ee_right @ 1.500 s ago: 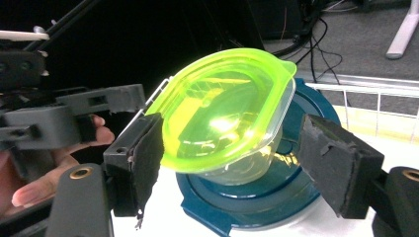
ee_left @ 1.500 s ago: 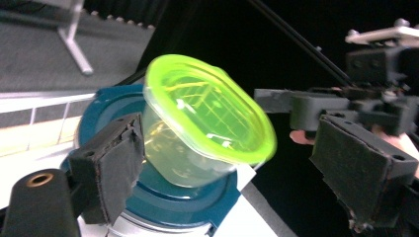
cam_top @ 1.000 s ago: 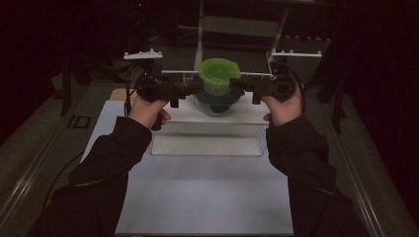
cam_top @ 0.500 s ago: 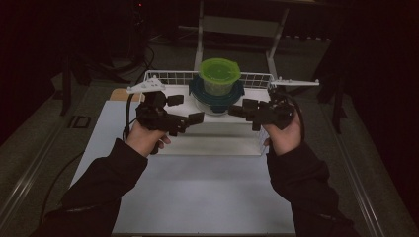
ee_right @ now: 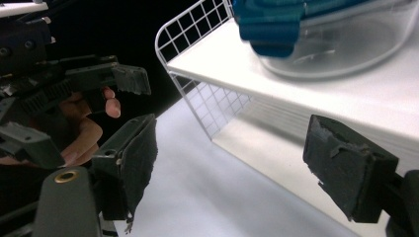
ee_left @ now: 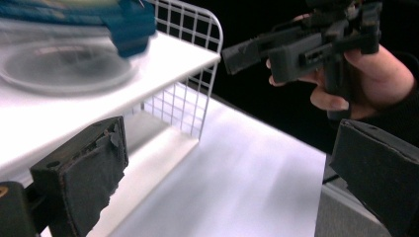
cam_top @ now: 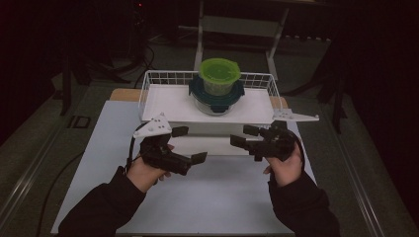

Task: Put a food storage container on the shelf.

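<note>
Both claws, left (cam_top: 190, 144) and right (cam_top: 242, 137), gape empty; the stacked containers (cam_top: 217, 89) sit at twelve o'clock, well apart.

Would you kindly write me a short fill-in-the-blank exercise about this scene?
1. The green-lidded container is stacked on a glass bowl whose lid is ____.
2. Both stand on the white ____ with a wire rim.
3. The fingers of the left gripper and right gripper are ____.

Missing words: blue; shelf; open
</note>
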Available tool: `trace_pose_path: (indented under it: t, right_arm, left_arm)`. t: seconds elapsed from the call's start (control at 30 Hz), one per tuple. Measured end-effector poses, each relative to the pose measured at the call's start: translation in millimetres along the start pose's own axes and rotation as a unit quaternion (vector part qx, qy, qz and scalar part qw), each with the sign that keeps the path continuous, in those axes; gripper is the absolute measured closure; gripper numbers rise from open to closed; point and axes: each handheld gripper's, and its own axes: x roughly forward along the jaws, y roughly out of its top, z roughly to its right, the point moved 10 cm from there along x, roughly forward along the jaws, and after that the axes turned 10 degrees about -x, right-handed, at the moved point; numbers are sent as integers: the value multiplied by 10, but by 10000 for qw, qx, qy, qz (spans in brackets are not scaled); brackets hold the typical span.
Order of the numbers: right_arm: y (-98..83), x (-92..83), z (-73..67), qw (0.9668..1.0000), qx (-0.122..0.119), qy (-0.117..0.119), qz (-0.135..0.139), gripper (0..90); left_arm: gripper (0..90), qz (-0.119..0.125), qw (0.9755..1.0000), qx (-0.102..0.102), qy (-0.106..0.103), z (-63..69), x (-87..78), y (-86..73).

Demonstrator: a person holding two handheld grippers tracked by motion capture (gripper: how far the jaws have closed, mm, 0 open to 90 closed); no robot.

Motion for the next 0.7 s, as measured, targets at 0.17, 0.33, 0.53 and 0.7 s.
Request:
trace_pose_path:
  t: [0.17, 0.33, 0.53, 0.7]
  right_arm:
    - [-205, -17, -24, 9999, -52, 87, 68, 204]
    - [-404, -20, -31, 9999, -87, 68, 12, 204]
    - [-686, -2, -15, 9999, -34, 54, -104, 200]
    - [-917, 11, 5, 9998, 100, 76, -176, 198]
  left_arm:
    - [8, -78, 9999, 118, -47, 56, 22, -196]
    - [8, -174, 9998, 101, -96, 77, 53, -394]
    - [8, -283, 9996, 45, -73, 44, 79, -619]
    - [8, -296, 9995, -64, -77, -13, 90, -802]
